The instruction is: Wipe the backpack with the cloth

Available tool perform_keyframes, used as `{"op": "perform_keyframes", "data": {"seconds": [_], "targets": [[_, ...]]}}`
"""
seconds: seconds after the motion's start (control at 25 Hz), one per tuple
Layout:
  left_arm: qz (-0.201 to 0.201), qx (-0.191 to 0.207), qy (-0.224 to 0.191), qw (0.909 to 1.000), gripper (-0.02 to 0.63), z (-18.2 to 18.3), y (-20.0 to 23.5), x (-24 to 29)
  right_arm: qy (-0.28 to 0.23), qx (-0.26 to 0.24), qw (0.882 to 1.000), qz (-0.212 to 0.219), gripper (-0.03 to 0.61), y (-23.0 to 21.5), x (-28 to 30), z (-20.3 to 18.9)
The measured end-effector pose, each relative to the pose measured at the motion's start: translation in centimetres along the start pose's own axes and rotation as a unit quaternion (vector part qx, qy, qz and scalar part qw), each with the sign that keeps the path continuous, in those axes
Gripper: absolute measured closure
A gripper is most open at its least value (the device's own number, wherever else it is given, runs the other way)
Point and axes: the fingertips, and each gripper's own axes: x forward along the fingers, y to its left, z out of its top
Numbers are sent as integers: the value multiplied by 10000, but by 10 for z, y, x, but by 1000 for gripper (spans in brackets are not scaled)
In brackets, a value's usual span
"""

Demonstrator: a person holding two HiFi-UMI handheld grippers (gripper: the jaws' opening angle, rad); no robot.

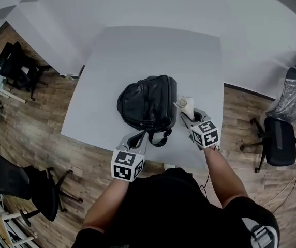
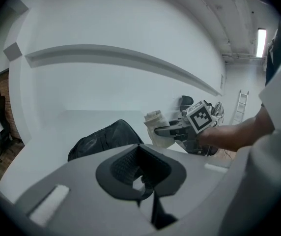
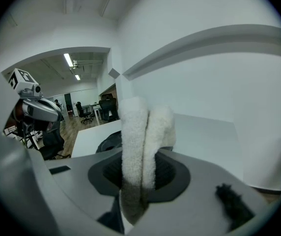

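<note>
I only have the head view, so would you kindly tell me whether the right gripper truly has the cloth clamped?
Observer: Yes. In the right gripper view the right gripper is shut on the folded white cloth, which stands up out of the jaws.
Operator: Thank you. Is the left gripper holding anything?
Observer: In the left gripper view the left gripper has its jaws together on a thin dark strap, which seems to belong to the backpack.
</note>
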Motion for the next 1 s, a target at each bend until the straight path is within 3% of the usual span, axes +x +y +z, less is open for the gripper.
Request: {"op": "perform_keyframes", "data": {"seconds": [0.16,0.48,0.6,0.76,1.0], "targets": [[-10,-214,247,9995,607,5,-4,21,-79,-102,9998,-161,485,-42,17,3],[106,-200,408,9989,607,-2,-31,50,-227,-247,9975,-623,485,-119,78,17],[155,-16,434,9989,607,-10,-40,52,-117,-466,9971,-586,485,-127,103,18],[218,-111,537,9983,606,-20,-33,58,61,-765,9959,-469,485,-133,128,14],[285,-162,592,9977,607,-23,-26,60,19,-740,9963,-426,485,-142,140,16]]}}
